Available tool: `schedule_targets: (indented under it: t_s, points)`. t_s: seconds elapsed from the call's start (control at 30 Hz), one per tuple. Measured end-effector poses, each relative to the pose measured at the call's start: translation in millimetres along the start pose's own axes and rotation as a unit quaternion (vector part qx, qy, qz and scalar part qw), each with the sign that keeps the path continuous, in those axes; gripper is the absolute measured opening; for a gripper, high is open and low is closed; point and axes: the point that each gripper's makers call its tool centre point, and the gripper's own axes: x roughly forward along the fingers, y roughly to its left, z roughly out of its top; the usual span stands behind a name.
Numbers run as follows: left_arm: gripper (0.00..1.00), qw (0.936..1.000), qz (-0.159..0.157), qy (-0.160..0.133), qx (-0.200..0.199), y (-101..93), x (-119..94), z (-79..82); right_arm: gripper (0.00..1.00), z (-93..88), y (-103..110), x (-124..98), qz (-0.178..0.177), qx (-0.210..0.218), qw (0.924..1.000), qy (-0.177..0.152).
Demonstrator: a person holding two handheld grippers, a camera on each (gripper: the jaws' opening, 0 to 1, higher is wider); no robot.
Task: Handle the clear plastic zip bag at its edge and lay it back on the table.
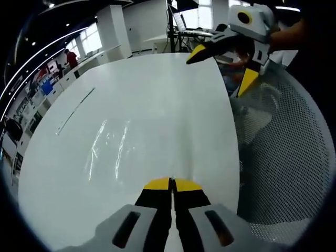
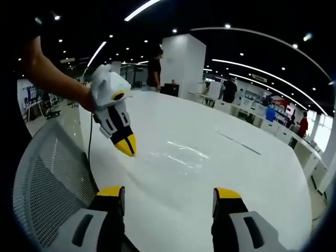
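Clear zip bag (image 1: 107, 144) lies flat on white table (image 1: 173, 94); left tongs (image 1: 172, 184) pressed together, right tongs (image 2: 170, 193) spread.

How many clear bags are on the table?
1. The clear plastic zip bag lies flat on the white table, its edge at the left gripper tips. More could be hidden.

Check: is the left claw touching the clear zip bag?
Cannot tell. In the right gripper view the shut left claw meets the bag edge, but contact is unclear.
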Motion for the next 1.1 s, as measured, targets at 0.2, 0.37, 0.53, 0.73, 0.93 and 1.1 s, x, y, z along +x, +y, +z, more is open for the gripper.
schedule_targets:
  t_s: [0.2,0.37,0.53,0.73,0.93,1.1]
  points:
    - [0.0,1.0,-0.002,0.001,0.009,-3.1,-4,3.8,0.63,4.6,3,6,0.013,-0.013,0.9998,0.003]
    - [0.0,0.9998,-0.005,0.0,0.017,-7.9,-9,9.8,0.57,9.5,7,10,0.027,-0.025,0.9993,0.004]
    - [0.0,0.9997,-0.008,0.001,0.024,-11.7,-13,14.0,0.53,13.5,14,14,0.045,-0.033,0.9985,0.005]
    - [0.0,0.9994,-0.011,-0.001,0.032,-14.8,-17,19.3,0.5,17.1,20,18,0.058,-0.049,0.9971,0.007]
    - [0.0,0.999,-0.022,-0.002,0.038,-24.9,-18,25.8,0.41,16.9,25,23,0.072,-0.074,0.9946,0.018]
    - [0.0,0.9983,-0.033,-0.002,0.048,-36.4,-20,31.2,0.38,16.5,31,25,0.084,-0.095,0.9915,0.028]
